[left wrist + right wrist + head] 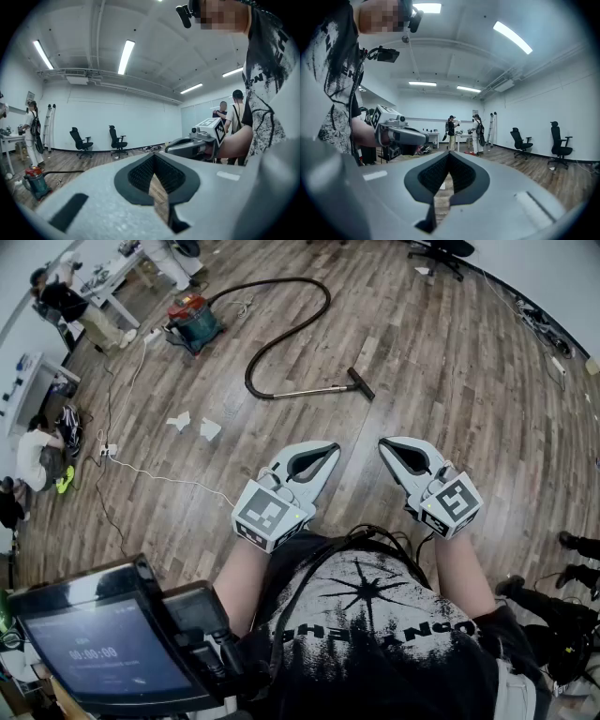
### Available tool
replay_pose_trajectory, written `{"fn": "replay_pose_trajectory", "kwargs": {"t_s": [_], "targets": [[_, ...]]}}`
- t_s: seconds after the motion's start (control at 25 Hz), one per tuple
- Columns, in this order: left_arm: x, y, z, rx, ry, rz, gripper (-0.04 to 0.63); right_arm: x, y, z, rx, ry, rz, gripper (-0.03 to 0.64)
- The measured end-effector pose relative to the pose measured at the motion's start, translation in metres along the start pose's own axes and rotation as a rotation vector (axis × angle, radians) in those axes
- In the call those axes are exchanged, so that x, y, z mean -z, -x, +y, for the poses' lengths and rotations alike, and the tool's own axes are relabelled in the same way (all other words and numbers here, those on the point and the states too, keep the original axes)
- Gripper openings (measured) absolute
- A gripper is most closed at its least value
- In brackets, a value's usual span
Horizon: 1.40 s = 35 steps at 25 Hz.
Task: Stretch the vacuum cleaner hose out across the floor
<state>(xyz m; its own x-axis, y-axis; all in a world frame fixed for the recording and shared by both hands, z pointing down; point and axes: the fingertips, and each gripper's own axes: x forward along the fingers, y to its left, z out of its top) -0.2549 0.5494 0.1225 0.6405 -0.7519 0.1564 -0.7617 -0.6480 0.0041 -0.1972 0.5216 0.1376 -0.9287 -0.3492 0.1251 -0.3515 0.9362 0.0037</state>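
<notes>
My left gripper (332,449) and right gripper (384,445) both have jaws closed and empty; the hose (249,379) lies looped on the floor (450,352) well ahead of them, judged light and floppy, best gripped near its wand (309,390).

The vacuum cleaner (192,322), a squat red and teal canister, sits upright on the wooden floor (450,371) at eleven o'clock. Its black hose (327,304) is not straight: it arcs out toward one o'clock, doubles back, then hooks into a silver wand (309,390) tipped with a black nozzle (361,383) at twelve.
</notes>
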Motion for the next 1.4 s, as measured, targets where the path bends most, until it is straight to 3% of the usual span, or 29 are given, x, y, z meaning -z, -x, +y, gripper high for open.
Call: {"fn": "replay_pose_trajectory", "kwargs": {"t_s": [1.4], "targets": [[0.017,-0.004,-0.022,0.028,0.015,0.034,0.0,0.017,0.018,0.016,-0.034,-0.043,-0.023,0.005]]}}
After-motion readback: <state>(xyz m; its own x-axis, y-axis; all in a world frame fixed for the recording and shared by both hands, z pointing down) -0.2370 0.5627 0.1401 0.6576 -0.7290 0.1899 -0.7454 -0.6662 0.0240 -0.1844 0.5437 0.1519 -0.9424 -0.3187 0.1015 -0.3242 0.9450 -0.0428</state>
